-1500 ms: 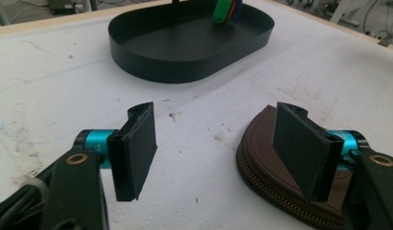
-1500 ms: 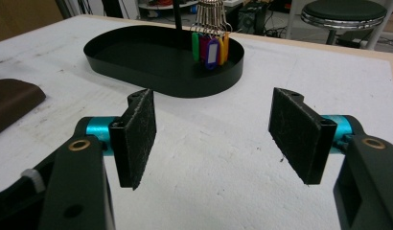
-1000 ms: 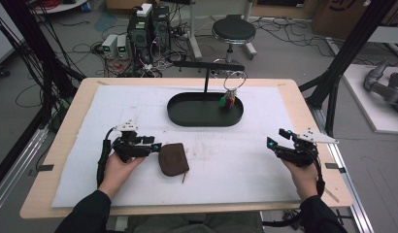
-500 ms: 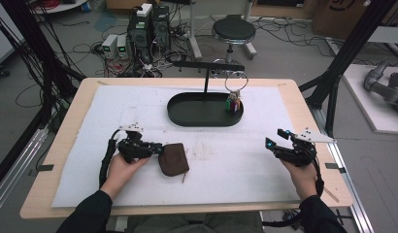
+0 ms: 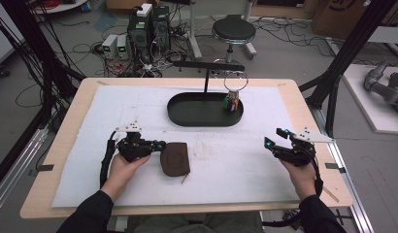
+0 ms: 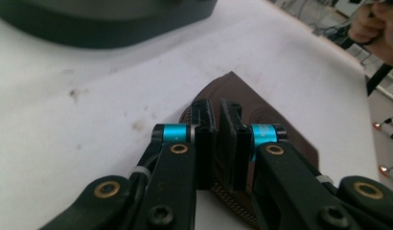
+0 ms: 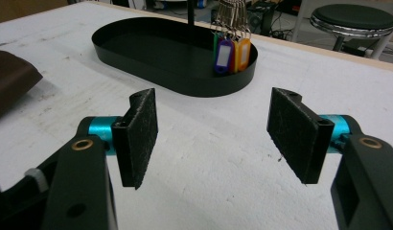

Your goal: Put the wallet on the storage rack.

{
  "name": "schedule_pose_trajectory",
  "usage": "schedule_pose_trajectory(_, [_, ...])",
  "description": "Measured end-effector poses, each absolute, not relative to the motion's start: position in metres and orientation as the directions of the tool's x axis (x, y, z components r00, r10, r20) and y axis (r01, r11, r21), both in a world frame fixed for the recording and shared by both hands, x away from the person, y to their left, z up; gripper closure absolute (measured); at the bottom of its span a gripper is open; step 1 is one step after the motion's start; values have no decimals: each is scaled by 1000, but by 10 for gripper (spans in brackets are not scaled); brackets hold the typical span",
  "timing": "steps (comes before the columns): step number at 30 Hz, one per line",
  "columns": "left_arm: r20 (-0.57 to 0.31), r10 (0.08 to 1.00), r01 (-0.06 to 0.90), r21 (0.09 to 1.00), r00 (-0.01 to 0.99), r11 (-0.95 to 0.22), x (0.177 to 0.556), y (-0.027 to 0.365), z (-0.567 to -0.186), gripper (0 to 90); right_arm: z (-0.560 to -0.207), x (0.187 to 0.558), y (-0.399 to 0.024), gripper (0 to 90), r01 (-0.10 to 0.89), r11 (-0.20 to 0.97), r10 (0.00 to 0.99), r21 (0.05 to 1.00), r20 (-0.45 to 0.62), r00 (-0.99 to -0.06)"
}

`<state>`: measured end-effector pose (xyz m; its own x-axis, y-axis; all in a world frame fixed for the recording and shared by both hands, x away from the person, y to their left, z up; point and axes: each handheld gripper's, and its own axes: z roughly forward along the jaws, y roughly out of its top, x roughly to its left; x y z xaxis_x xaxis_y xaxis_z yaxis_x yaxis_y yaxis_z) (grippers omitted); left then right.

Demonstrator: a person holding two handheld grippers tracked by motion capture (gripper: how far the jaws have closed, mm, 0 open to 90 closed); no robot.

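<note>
The left gripper (image 5: 158,145), held in the person's left hand (image 5: 123,165), lies low on the white padded table cover (image 5: 90,126); its jaws have just been closing and now stand pressed nearly together on the left edge of the flat brown leather pouch (image 5: 175,158), whose stitched rim passes between the pads in the left gripper view (image 6: 261,112). The pouch rests flat on the cover, on the near side of the black oval metal tray (image 5: 187,110) and well apart from it. The right gripper (image 5: 273,137), well to the right of the pouch, rests with its jaws spread wide and nothing between them (image 7: 211,129). Beyond, inside the tray's right end, a bunch of coloured plastic key tags (image 5: 230,103) hangs on a metal ring from the tray's black T-shaped stand (image 5: 206,77).
</note>
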<state>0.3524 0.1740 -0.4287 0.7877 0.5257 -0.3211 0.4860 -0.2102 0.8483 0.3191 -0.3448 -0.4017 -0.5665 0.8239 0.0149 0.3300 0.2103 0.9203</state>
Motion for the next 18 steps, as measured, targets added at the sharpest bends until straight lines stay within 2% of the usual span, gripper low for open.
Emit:
schedule_pose_trajectory(9, [-172, 437, 298, 924, 883, -238, 338, 153, -405, 858, -395, 319, -331, 346, 304, 215, 774, 928, 28, -632])
schedule_pose_trajectory(18, [-106, 304, 184, 953, 947, -240, 326, 131, -393, 863, -390, 317, -304, 330, 264, 235, 652, 935, 50, -757])
